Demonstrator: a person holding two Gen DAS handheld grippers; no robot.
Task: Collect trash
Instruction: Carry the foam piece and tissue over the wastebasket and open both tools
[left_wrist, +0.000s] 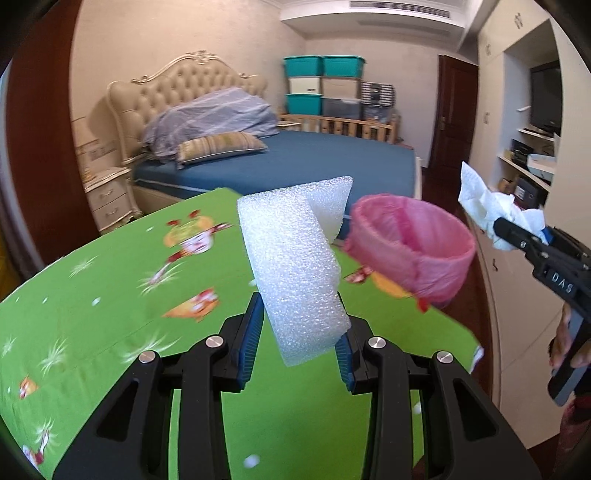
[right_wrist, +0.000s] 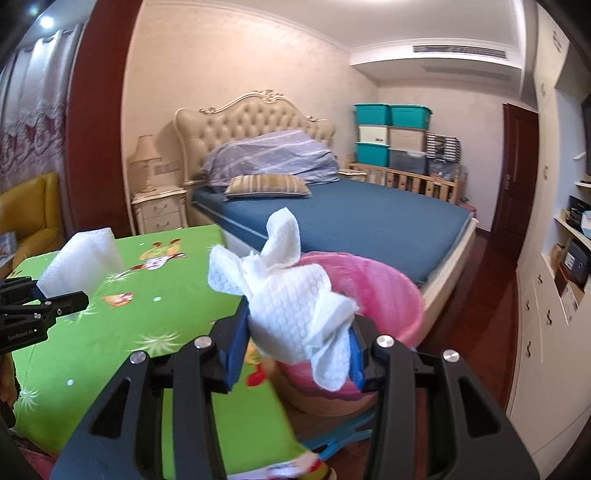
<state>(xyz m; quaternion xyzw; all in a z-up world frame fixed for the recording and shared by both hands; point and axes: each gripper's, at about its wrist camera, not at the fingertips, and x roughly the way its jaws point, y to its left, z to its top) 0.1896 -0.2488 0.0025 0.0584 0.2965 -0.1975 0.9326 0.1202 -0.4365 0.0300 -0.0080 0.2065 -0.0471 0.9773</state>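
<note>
My left gripper (left_wrist: 297, 325) is shut on a white foam block (left_wrist: 295, 258) and holds it above the green table (left_wrist: 110, 295). The block also shows in the right wrist view (right_wrist: 83, 264). My right gripper (right_wrist: 295, 332) is shut on a crumpled white paper towel (right_wrist: 291, 299), just in front of and above the pink-lined trash bin (right_wrist: 384, 291). In the left wrist view the bin (left_wrist: 413, 243) stands off the table's right edge, and the right gripper (left_wrist: 517, 232) with the towel (left_wrist: 487, 205) is beyond it.
A bed with a blue sheet (left_wrist: 314, 158) stands behind the table. White cabinets (right_wrist: 546, 332) line the right wall. A nightstand (right_wrist: 160, 212) and a yellow chair (right_wrist: 33, 214) are at the left. Storage boxes (right_wrist: 391, 136) are stacked at the back.
</note>
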